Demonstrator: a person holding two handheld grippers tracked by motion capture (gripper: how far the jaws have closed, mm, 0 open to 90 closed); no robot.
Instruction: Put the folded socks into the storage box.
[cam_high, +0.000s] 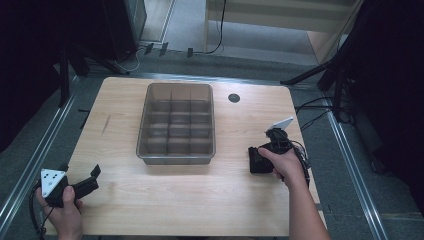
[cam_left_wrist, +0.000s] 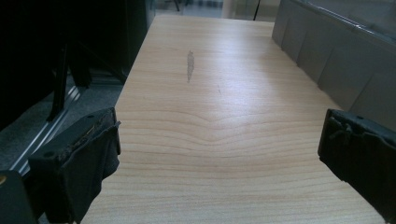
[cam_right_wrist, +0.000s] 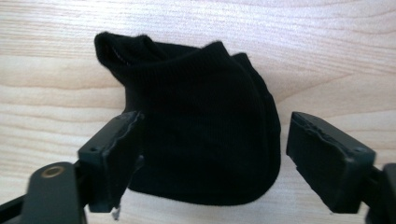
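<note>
A black, ribbed-knit sock (cam_right_wrist: 205, 126) lies folded and rounded on pale wood-grain table (cam_right_wrist: 327, 56) — right gripper (cam_right_wrist: 212, 154) jaws straddle it, spread, not pinching; left gripper (cam_left_wrist: 219, 158) spread wide.

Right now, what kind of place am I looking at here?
Probably a lab or recording studio, not a home: a bare wooden table holding one grey divided bin and a black sock, dark stands on either side, cables across the floor.
</note>
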